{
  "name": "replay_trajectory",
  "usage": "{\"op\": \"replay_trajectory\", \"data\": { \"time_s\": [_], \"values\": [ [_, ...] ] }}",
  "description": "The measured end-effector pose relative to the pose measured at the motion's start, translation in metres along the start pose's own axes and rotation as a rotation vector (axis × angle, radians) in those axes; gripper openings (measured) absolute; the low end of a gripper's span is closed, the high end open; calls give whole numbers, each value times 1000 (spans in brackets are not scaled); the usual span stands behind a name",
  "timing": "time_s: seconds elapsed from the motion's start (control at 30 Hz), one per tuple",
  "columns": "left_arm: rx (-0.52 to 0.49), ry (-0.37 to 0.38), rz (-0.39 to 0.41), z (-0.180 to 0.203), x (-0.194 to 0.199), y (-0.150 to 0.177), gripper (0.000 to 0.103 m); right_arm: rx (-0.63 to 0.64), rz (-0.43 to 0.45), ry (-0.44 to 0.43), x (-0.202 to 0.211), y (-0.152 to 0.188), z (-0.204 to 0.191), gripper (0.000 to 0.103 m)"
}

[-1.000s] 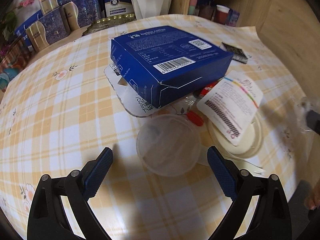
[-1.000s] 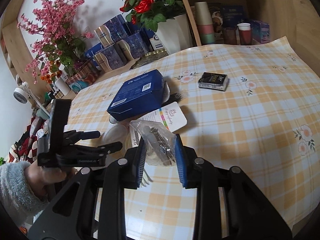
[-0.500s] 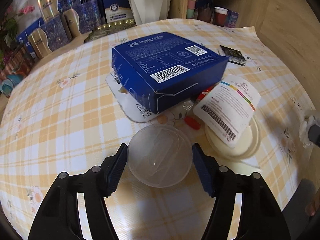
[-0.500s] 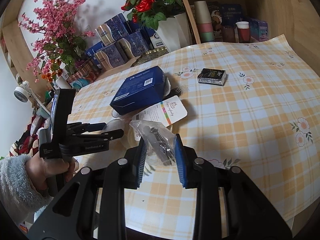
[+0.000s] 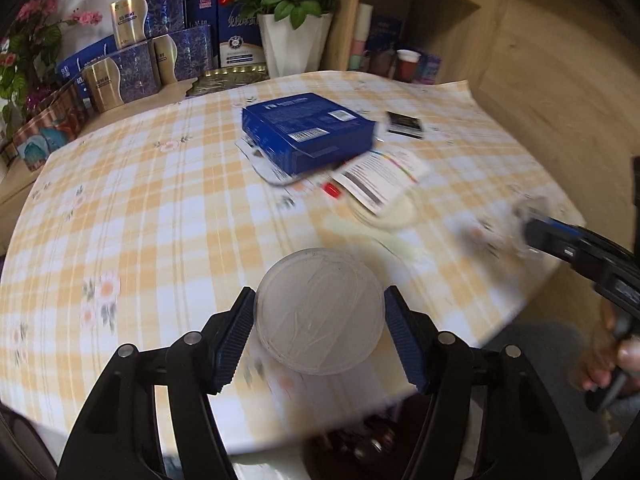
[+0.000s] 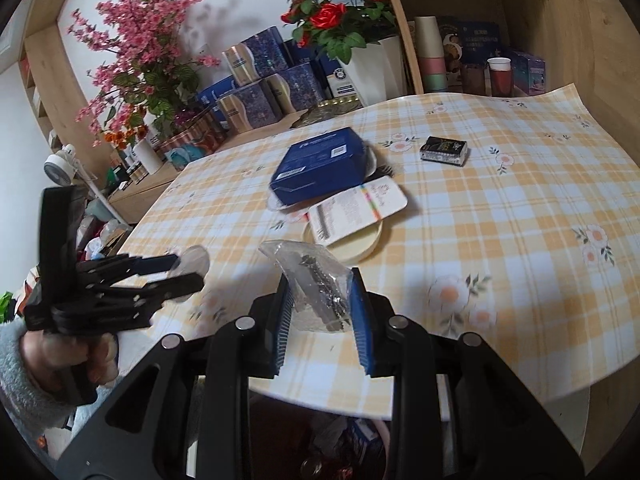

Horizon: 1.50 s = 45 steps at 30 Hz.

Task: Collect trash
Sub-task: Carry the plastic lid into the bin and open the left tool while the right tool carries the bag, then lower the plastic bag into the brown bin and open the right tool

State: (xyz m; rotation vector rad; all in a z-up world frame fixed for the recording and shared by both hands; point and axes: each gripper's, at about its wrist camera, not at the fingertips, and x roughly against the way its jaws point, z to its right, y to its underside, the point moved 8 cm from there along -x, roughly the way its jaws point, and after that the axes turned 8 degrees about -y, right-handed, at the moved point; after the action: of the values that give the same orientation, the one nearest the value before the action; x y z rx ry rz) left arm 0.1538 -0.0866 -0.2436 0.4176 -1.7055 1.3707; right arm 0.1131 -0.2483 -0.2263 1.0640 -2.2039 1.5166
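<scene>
My left gripper (image 5: 318, 332) is shut on a clear round plastic cup (image 5: 320, 312), held above the near edge of the checked tablecloth (image 5: 140, 220). In the right wrist view that left gripper (image 6: 188, 270) and the cup (image 6: 194, 260) show at the left, in a hand with a fuzzy grey sleeve. A crumpled clear plastic bag (image 6: 316, 284) with dark bits inside is pinched in my right gripper (image 6: 320, 316), which is shut on it over the table's front edge. A blue box (image 6: 320, 164), a white printed card (image 6: 360, 208) and a cream round lid (image 6: 348, 244) lie mid-table.
A small black box (image 6: 444, 150) lies further back on the cloth. Flower pots, blue gift boxes and a wooden shelf (image 6: 460, 60) with cups line the far side. Below the table's front edge a dark bin (image 6: 340, 440) with scraps shows.
The left jaws closed on the clear cup, then lifted it back toward the table's near edge. The right gripper drew back a little with the bag still in it.
</scene>
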Motion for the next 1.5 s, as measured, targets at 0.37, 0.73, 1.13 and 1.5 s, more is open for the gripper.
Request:
{"op": "replay_trajectory", "data": {
  "time_s": [0.37,0.73,1.13,1.5],
  "values": [
    [-29,107,-23,43,48,91,64,10,-44,-6,27,66,-16,30],
    [-9,146,-186,62,2,145,64,15,-53,4,39,84,-14,30],
    [-19,157,-249,67,-40,146,67,-9,-60,18,37,86,-5,30],
    [14,63,-1,33,16,108,83,-33,-101,36,27,106,-1,30]
  ]
}}
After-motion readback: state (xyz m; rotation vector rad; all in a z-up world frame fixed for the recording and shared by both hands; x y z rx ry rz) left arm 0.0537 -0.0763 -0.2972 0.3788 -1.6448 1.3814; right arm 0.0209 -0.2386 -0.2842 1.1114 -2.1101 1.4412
